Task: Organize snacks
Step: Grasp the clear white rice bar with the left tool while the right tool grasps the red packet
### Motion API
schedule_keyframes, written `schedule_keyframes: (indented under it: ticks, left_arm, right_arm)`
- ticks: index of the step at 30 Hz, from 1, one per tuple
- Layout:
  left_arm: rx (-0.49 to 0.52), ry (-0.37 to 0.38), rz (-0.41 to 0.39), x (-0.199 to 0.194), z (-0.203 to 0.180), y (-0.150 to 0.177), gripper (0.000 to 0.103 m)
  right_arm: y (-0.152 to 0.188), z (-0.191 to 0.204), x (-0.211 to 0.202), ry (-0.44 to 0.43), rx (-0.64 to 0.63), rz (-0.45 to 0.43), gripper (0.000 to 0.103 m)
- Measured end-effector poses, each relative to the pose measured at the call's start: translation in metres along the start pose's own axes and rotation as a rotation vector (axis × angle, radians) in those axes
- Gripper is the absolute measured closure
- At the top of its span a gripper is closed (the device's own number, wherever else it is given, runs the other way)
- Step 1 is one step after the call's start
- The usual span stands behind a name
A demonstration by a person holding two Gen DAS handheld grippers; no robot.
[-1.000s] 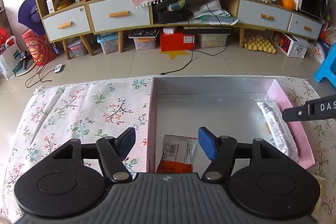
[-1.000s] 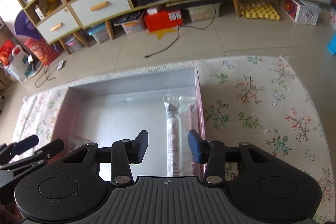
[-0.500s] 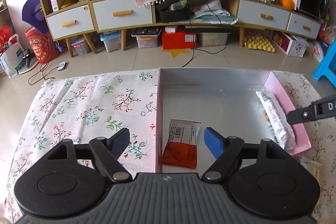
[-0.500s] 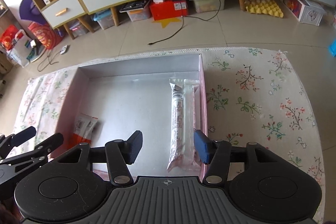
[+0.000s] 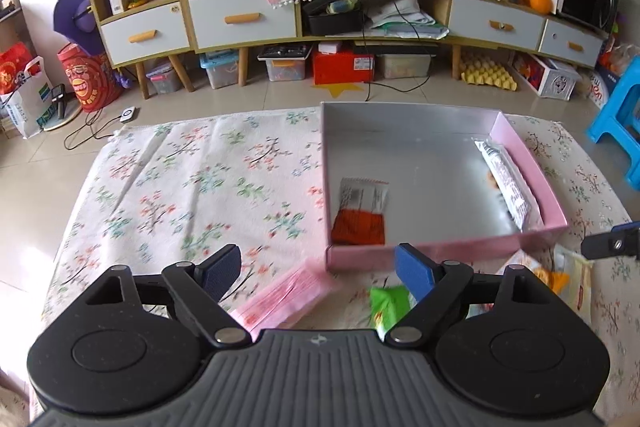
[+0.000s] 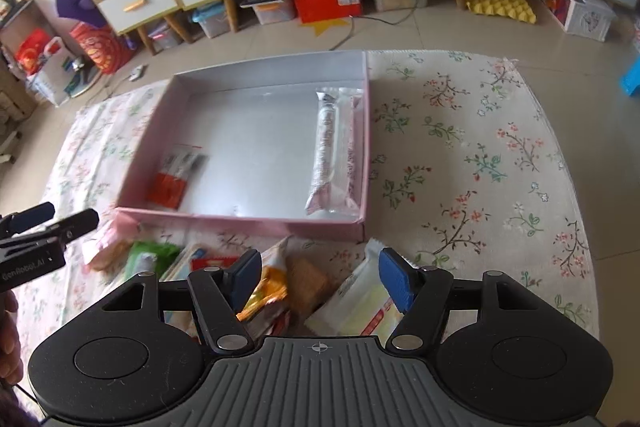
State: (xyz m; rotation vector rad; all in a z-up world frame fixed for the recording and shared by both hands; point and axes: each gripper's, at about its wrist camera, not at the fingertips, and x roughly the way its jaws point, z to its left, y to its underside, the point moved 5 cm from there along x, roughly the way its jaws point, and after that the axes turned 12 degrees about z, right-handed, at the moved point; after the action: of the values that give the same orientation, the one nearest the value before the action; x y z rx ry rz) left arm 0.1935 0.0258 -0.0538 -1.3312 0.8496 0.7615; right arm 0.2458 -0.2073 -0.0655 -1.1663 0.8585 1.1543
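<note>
A floral-clothed surface [image 6: 480,155] carries one shallow pink cardboard tray [image 6: 240,217] holding two snacks: a long clear-wrapped biscuit roll [image 6: 326,147] against its right wall and a red-and-white sachet [image 6: 176,175] at left. Loose packets [image 6: 280,287] lie before it, beneath the left gripper [image 5: 320,271] and right gripper [image 6: 320,275], jaws opening, empty.

Floral cloth [image 6: 460,155] over the surface, pink box [image 6: 240,219] on it, loose snack packets [image 6: 356,311] beside
</note>
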Motion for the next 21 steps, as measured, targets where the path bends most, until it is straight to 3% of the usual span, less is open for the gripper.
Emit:
schedule_keyframes:
  ticks: [3,10,21]
  left_arm:
    - [-0.025,0.002,0.005,-0.005,0.010,0.005,0.017]
    - [-0.042,0.031,0.072,-0.006,0.020,0.025,0.012]
    - [0.029,0.084,0.131,-0.008,0.012,0.047,0.006]
  right_arm:
    - [0.005,0.006,-0.009,-0.018,-0.005,-0.008,0.032]
    - [0.033,0.020,-0.016,-0.035,-0.086,0.023,0.032]
    - [0.079,0.027,-0.011,0.017,-0.222,0.099,0.032]
